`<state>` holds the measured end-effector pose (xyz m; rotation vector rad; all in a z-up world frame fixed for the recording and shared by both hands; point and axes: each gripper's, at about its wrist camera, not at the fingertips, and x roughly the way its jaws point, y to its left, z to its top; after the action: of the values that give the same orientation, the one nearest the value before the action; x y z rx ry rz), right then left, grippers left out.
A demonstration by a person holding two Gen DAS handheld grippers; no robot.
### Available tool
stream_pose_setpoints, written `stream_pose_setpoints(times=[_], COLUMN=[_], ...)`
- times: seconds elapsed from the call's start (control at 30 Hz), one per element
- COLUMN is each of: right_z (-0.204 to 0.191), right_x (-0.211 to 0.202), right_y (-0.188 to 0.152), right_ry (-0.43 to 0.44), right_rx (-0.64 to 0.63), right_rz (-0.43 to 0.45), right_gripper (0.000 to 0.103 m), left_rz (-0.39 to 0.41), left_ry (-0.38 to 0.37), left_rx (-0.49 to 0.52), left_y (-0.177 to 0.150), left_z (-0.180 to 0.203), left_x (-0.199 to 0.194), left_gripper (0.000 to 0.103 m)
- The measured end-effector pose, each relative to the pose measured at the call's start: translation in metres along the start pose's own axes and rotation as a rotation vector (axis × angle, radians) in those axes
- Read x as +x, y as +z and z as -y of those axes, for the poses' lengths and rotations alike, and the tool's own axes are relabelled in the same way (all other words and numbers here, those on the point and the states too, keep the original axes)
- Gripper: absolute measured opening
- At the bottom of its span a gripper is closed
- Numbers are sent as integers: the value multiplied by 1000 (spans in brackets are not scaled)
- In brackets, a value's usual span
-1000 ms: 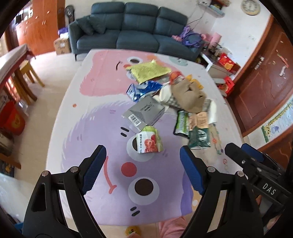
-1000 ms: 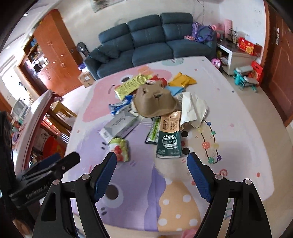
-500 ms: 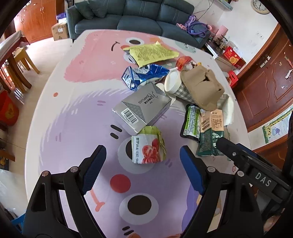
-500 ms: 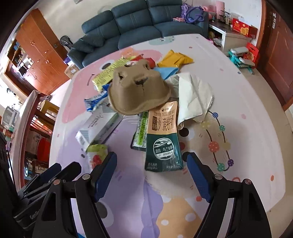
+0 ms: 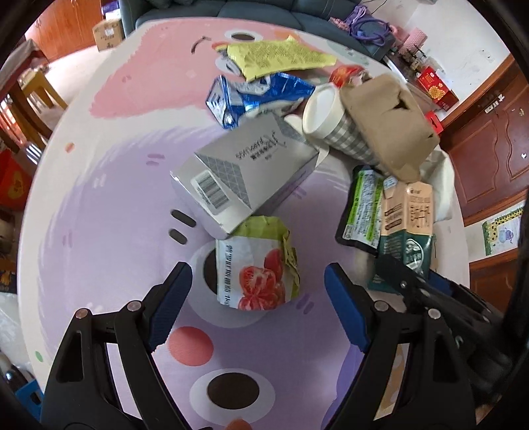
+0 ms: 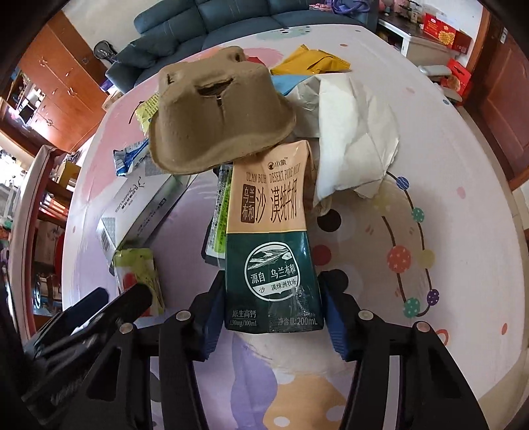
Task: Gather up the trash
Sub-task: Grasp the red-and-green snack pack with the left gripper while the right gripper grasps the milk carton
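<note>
Trash lies heaped on a cartoon-print table (image 5: 109, 205). My left gripper (image 5: 258, 291) is open, its blue pads either side of a tomato-print snack packet (image 5: 258, 268) and clear of it. Behind the packet lie a grey box (image 5: 244, 175), a checked paper cup (image 5: 334, 122) and a brown pulp cup carrier (image 5: 386, 122). My right gripper (image 6: 274, 314) is shut on the lower end of a green-and-tan milk carton (image 6: 271, 231), which still lies flat. That carton (image 5: 406, 225) also shows in the left wrist view, with the right gripper (image 5: 420, 281) at its near end.
A blue wrapper (image 5: 258, 96), a yellow packet (image 5: 281, 58), a green sachet (image 5: 363, 208) and crumpled white paper (image 6: 353, 132) surround the heap. Beyond the table stand a dark sofa (image 6: 198, 29), wooden cabinets (image 6: 59, 82) and a side table (image 5: 29, 99) at left.
Both grippers have come down and forward to the heap. The right gripper's pads have narrowed onto the milk carton. The left gripper has stayed open, now around the tomato packet.
</note>
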<state>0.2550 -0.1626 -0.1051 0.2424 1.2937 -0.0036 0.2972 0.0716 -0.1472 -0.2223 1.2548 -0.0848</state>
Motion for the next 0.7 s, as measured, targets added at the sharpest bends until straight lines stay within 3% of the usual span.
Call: stream_pose_setpoints(times=[0.07,0.17,0.2,0.23,0.27,0.4,0.7], right_z=[2,10,13,15,18,28,40], right_x=[-2,-10,-13,-16,-20,-39,-92], right_y=[-4,-16,-20,-21,-23,-31,-52], right_ry=[12,53,63,73,88,148,250], right_rx=[3,15,17,18,23,50,79], right_rz=[-6,-9,-10,-12,-10,3,64], right_gripper=[53,53,53,53,53,52,52], left_rz=[-27,-8,-1,4,2,19,85], left_ry=[14,28,29,21,13,18,-28], left_rx=[-26,-47,-46,-44,-41,-45,-55], left_y=[2,4,4,4,4,-2,-30], left_z=[-3,-5,-4,-4,-3,-3,-3], left_x=[10,13,13,13,14,9,-38], left_gripper=[75,62,52,35,31,22,20])
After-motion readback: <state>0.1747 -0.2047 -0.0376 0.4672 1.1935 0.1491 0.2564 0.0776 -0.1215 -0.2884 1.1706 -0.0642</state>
